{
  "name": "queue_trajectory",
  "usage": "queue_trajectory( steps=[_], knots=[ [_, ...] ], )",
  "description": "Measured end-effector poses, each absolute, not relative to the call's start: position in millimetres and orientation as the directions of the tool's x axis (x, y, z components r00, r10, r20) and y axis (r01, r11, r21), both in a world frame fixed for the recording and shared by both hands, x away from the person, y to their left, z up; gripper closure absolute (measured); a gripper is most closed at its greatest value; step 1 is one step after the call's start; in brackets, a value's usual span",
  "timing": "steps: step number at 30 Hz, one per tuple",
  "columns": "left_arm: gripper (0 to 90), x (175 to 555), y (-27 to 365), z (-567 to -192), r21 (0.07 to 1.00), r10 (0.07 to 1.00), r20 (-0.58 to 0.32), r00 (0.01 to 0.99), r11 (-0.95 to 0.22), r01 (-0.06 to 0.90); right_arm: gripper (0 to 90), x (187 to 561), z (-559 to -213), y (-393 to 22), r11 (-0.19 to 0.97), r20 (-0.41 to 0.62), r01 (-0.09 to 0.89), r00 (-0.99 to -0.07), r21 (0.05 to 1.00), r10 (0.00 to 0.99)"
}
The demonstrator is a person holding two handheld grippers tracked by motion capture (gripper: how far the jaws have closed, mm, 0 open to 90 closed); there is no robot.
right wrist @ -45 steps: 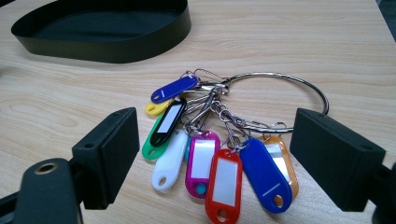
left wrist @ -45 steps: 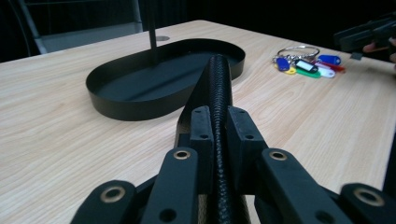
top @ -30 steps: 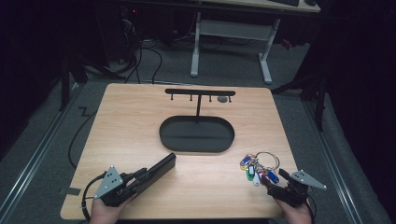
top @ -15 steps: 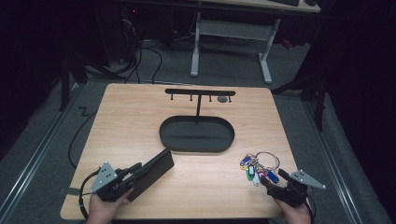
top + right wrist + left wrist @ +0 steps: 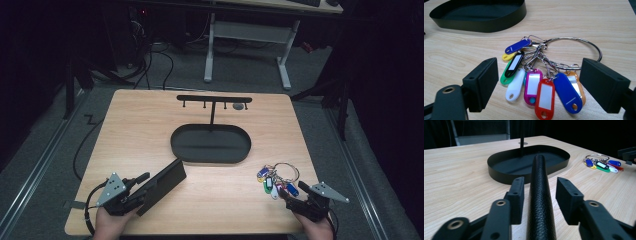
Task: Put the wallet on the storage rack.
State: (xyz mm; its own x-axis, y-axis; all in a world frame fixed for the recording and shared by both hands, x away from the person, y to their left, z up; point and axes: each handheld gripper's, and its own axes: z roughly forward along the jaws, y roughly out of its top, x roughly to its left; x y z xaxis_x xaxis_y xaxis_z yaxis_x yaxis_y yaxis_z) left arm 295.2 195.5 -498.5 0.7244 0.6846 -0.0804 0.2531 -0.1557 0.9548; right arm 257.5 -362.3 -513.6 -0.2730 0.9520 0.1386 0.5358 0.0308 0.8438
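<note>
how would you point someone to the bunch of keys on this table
Start at the black oval tray in the middle of the wooden table. Go toward the near right corner, in front of the right gripper: the key bunch lies flat there. It is the one colourful thing, plastic tags on a big metal ring.

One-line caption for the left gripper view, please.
Left gripper jaws, just opened, flank a black textured case without pressing it; oval tray behind.
</note>
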Motion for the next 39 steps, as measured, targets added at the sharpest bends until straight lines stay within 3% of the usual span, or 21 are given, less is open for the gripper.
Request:
queue_trajectory(
  steps=[20,33,39],
  knots=[
    [49.7,289.0,190.9,-501.6,0.926,0.688,0.022,0.725,-0.287,0.245,15.7,256.7,-512.7,-362.8,0.030,0.139,0.533,-0.274,0.846,0.952],
    [69.5,287.3,191.3,-503.6,0.923,0.671,0.017,0.741,-0.295,0.246,15.7,256.5,-512.9,-363.0,0.028,0.142,0.535,-0.273,0.845,0.951],
    [73.3,287.7,190.7,-503.0,0.922,0.667,0.002,0.745,-0.290,0.257,15.7,257.5,-514.0,-362.4,0.026,0.146,0.537,-0.275,0.843,0.950]
  ],
)
